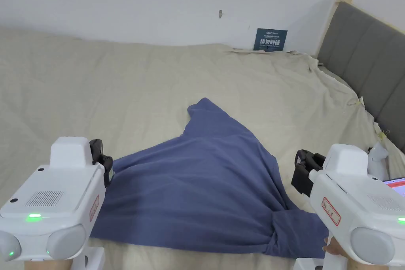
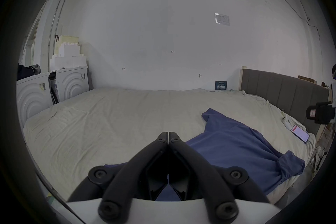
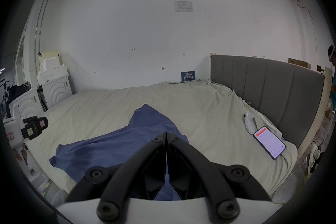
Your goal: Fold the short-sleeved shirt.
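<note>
Both grippers — left (image 1: pixel 103 163), right (image 1: pixel 303 172) — level, jaws pressed together, above blue shirt (image 1: pixel 205 187).

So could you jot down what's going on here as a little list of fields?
surface: bed with a beige sheet
garment: blue shirt, spread out but rumpled, one sleeve bunched at the near right
left gripper: jaws closed, empty, over the shirt's left edge
right gripper: jaws closed, empty, above the shirt's right side
other items: phone with its screen lit and a small white device, beside the grey headboard
folding: not yet begun
</note>
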Available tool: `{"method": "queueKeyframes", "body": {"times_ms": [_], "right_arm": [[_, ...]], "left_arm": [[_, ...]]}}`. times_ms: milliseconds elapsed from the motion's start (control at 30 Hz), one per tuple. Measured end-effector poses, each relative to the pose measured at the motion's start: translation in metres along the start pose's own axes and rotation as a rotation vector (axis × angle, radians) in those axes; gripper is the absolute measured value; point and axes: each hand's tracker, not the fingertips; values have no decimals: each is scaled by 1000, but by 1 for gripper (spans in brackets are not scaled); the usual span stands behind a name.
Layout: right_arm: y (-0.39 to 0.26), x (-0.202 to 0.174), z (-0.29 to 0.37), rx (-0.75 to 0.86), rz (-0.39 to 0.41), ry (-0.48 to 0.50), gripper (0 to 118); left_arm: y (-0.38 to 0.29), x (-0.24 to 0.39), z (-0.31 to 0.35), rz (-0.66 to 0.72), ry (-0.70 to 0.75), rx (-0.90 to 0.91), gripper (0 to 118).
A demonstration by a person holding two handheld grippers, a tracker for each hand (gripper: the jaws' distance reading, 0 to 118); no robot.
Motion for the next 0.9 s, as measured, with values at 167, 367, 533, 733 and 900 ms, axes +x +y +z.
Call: {"method": "queueKeyframes", "body": {"times_ms": [167, 367, 533, 733, 900], "right_arm": [[13, -4, -11, -6, 8, 16, 0], [55, -4, -59, -56, 67, 59, 1], [95, -7, -124, -187, 26, 84, 35], [119, -17, -208, -360, 85, 75, 90], [115, -15, -279, -531, 8, 18, 94]], "left_arm": [[2, 3, 1, -4, -1, -4, 0], [9, 2, -2, -15, 11, -3, 0], [12, -2, -13, 6, 20, -9, 0], [14, -4, -28, 24, 42, -34, 0], [13, -11, -45, 43, 67, -49, 0]]}}
